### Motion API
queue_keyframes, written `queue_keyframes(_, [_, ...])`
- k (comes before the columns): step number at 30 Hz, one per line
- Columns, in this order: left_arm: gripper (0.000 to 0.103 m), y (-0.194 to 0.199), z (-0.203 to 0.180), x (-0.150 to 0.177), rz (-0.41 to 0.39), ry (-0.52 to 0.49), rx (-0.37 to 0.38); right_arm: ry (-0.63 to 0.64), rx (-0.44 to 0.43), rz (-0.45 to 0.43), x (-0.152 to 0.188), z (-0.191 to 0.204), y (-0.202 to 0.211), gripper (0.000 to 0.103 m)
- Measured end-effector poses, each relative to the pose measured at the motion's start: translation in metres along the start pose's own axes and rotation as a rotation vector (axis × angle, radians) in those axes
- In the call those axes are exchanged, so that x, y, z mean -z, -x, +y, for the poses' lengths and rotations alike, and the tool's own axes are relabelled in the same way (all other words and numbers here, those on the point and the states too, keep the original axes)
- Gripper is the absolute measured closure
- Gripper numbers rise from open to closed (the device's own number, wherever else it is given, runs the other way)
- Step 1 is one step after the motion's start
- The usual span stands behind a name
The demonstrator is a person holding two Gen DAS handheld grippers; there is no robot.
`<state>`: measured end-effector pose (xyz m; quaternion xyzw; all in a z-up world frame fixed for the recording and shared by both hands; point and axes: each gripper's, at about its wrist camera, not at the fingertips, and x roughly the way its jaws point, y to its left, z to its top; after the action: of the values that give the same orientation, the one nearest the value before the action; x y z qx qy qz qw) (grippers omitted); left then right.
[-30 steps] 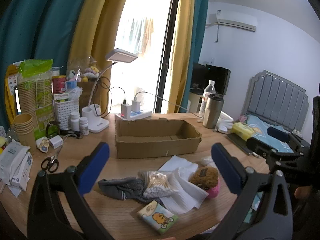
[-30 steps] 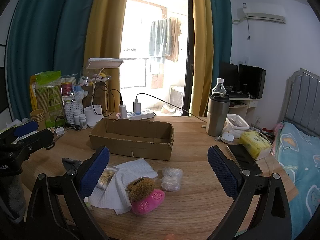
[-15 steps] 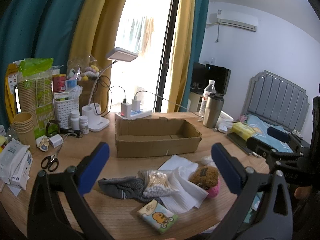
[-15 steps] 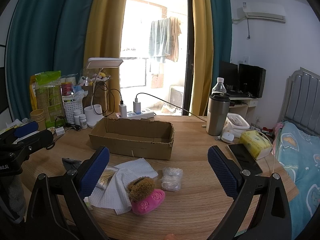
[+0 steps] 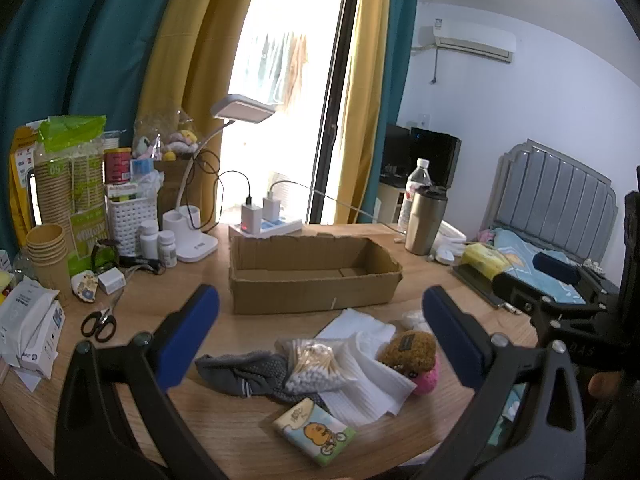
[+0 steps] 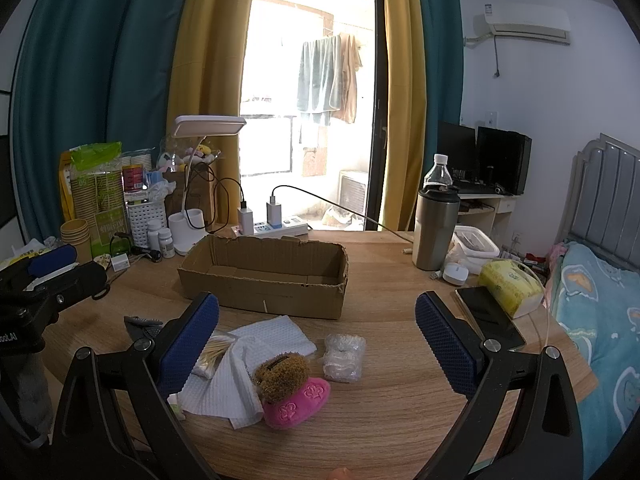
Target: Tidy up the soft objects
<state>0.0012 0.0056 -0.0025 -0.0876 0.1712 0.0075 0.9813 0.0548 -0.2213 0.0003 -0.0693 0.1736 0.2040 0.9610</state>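
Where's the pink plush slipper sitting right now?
In the right wrist view the pink plush slipper lies on the table between the open fingers, overlapping the white cloth on its left, with the small clear plastic bag just right.

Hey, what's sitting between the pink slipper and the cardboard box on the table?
In the right wrist view, a white cloth and a clear plastic packet lie between the pink slipper and the cardboard box.
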Motion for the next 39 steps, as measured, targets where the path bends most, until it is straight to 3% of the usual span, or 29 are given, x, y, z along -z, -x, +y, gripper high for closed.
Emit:
queue_keyframes(13, [0.000, -0.003, 0.001, 0.004, 0.011, 0.009, -0.011, -0.004, -0.005, 0.010, 0.001, 0.002, -0.003, 0.002])
queue_keyframes(24, [0.000, -0.037, 0.028, 0.022, 0.114, 0.067, -0.071, -0.029, 0.015, 0.082, 0.013, -0.013, -0.038, 0.002])
queue_keyframes(39, [0.001, -0.095, 0.068, 0.051, 0.318, 0.130, -0.157, -0.065, 0.026, 0.202, 0.032, -0.032, -0.092, 0.002])
